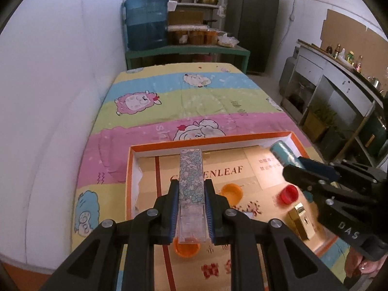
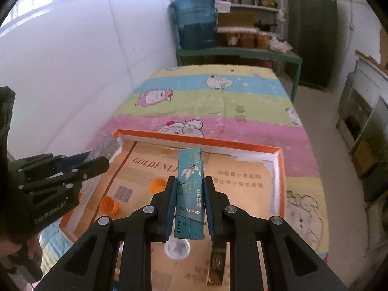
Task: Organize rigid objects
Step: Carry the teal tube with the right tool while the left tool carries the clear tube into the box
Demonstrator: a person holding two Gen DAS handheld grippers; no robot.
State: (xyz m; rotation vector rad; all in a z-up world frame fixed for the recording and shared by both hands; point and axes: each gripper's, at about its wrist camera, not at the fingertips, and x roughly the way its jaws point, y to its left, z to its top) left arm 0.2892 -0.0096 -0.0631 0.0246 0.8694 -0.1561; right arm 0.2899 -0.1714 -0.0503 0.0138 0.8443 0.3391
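The left gripper (image 1: 191, 194) is clamping a long, flat floral box (image 1: 190, 177), its lid printed with blue and lilac flowers and its near end showing a clear plastic section. The box is pointing away over the orange-rimmed tray (image 1: 208, 141), which is lying on a striped cartoon-sheep cloth (image 1: 150, 101). The right gripper (image 2: 188, 194) is squeezing a slim teal box (image 2: 189, 191) with a white flower, gold lettering and the words "Good luck"; it too is hanging above the tray's cardboard floor, to the right of the floral box. Down on the cardboard, two orange caps (image 1: 231, 192) are sitting near the left gripper, one partly hidden under the floral box. A red cap (image 1: 288, 194) and a shiny gold box (image 1: 300, 220) are resting further right, both blurred. A clear round lid (image 2: 176, 248) is lying beneath the teal box.
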